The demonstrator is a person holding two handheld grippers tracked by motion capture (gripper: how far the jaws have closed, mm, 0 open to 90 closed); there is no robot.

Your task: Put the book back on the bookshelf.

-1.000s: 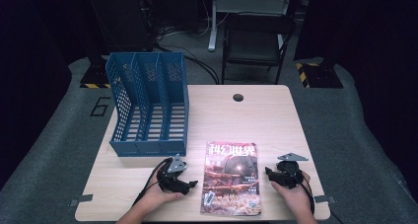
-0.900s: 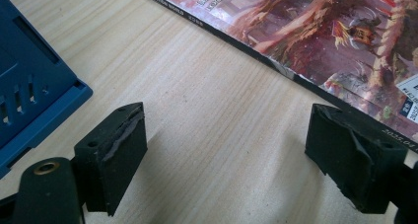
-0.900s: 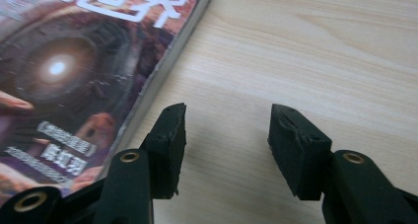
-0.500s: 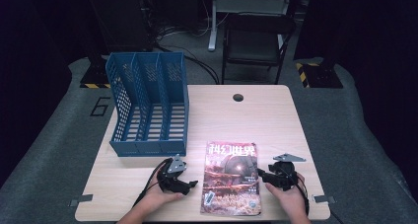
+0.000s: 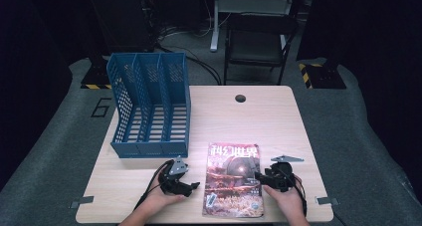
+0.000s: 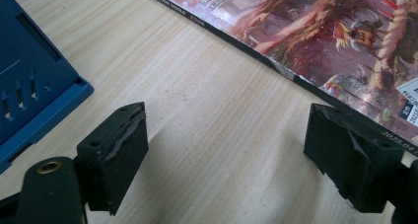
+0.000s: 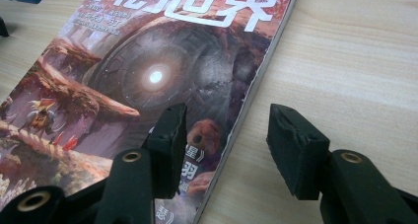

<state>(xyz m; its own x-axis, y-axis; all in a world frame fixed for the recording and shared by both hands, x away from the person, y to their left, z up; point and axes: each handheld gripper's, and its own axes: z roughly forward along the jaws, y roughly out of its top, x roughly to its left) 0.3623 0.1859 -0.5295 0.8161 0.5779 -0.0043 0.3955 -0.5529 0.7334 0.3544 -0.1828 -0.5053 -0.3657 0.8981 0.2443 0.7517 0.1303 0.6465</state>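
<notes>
since a second ago our right gripper (image 5: 260, 176) has slid in from the bare wood to the magazine's (image 5: 234, 178) right edge; its jaws have just been closing a little, with that edge between them but not pinched. left gripper (image 5: 195, 184), magazine and file rack (image 5: 149, 104) sit where they were.

right gripper view: one jaw hangs over the cover, the other over the table (image 7: 355, 51), so the jaws straddle the magazine (image 7: 148, 76) edge, fairly wide, pads not pressing on it.

left gripper view: jaws spread wide, nothing but bare table (image 6: 197, 105) between them. the right-hand jaw in that view sits at the magazine's (image 6: 340, 31) spine edge; we can't tell if it touches. a corner of the blue rack (image 6: 29, 81) shows at that view's left.

magazine lies flat, cover up, at the near edge of the table (image 5: 278, 116), between our two hands. blue three-slot rack stands at the far left, just beyond the left gripper, apart from the magazine.
</notes>
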